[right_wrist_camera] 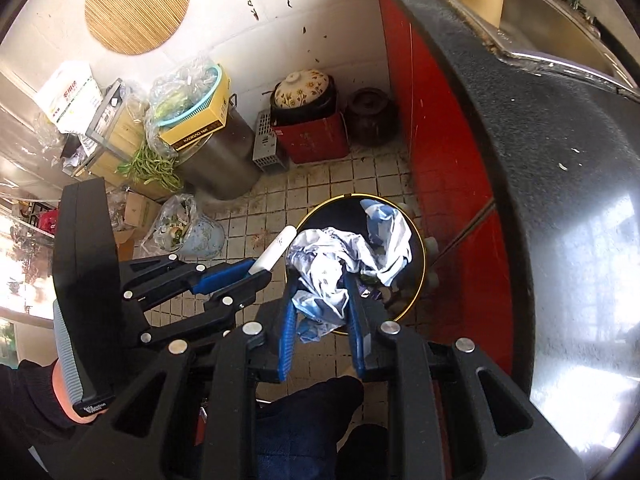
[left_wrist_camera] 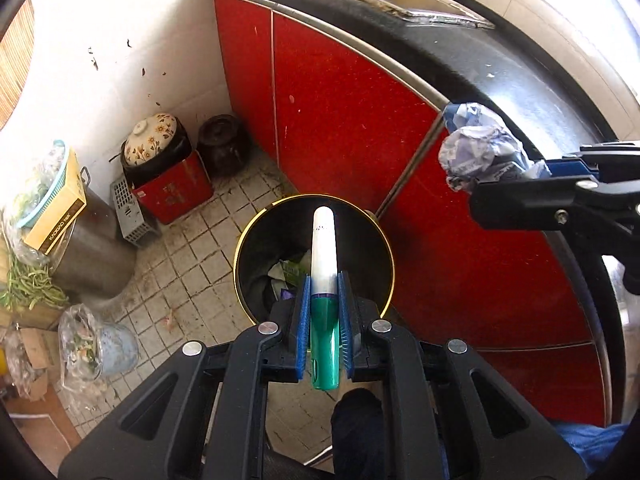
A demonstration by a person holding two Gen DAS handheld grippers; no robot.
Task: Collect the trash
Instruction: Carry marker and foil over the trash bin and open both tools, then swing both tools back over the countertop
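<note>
My left gripper [left_wrist_camera: 325, 280] is shut on a white and green tube [left_wrist_camera: 325, 264], which points out over the black gold-rimmed trash bin [left_wrist_camera: 384, 236] on the tiled floor. Crumpled waste lies inside the bin. My right gripper [right_wrist_camera: 322, 280] is shut on a crumpled blue and white wrapper [right_wrist_camera: 340, 256], held above the same bin [right_wrist_camera: 418, 280]. In the left wrist view the right gripper [left_wrist_camera: 532, 180] and its wrapper [left_wrist_camera: 476, 148] hang to the right of the bin. In the right wrist view the left gripper [right_wrist_camera: 256, 272] and the tube [right_wrist_camera: 276, 250] sit just left of the bin.
Red cabinet doors [left_wrist_camera: 340, 120] under a dark counter [right_wrist_camera: 540, 160] stand right of the bin. In the corner are a red box with a floral-lidded pot [left_wrist_camera: 152, 140], a dark jar [left_wrist_camera: 222, 144], a steel pot [right_wrist_camera: 218, 164], bagged scraps [left_wrist_camera: 88, 344] and green beans [right_wrist_camera: 154, 168].
</note>
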